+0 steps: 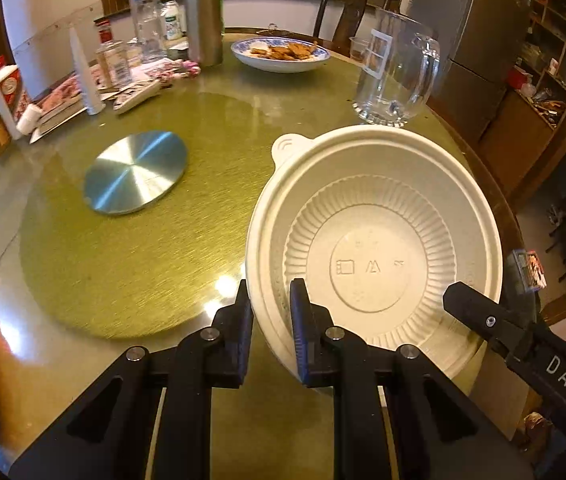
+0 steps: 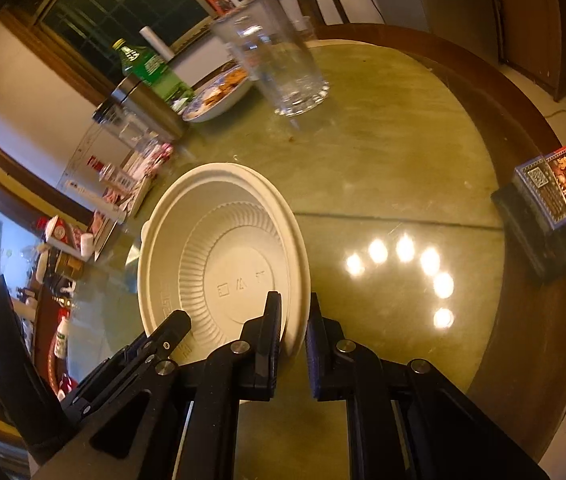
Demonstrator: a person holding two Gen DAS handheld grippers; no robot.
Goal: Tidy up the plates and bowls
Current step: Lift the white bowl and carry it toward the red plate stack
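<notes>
A white disposable bowl (image 1: pixel 375 240) with a ribbed inside and a small tab on its rim is held tilted above the green round table. My left gripper (image 1: pixel 271 308) is shut on the bowl's near-left rim, one finger inside and one outside. The bowl also shows in the right wrist view (image 2: pixel 223 256), where my right gripper (image 2: pixel 295 320) is shut on its right rim. The right gripper's finger (image 1: pixel 479 316) shows at the bowl's right edge in the left wrist view. A blue-patterned plate (image 1: pixel 281 54) with fried food sits at the far side.
A glass pitcher (image 1: pixel 397 76) stands just behind the bowl. A round metal disc (image 1: pixel 135 172) lies at the table's centre. A steel flask (image 1: pixel 203 12), jars, bottles and boxes crowd the far left. A card box (image 2: pixel 555 188) sits at the table's right edge (image 2: pixel 523 128).
</notes>
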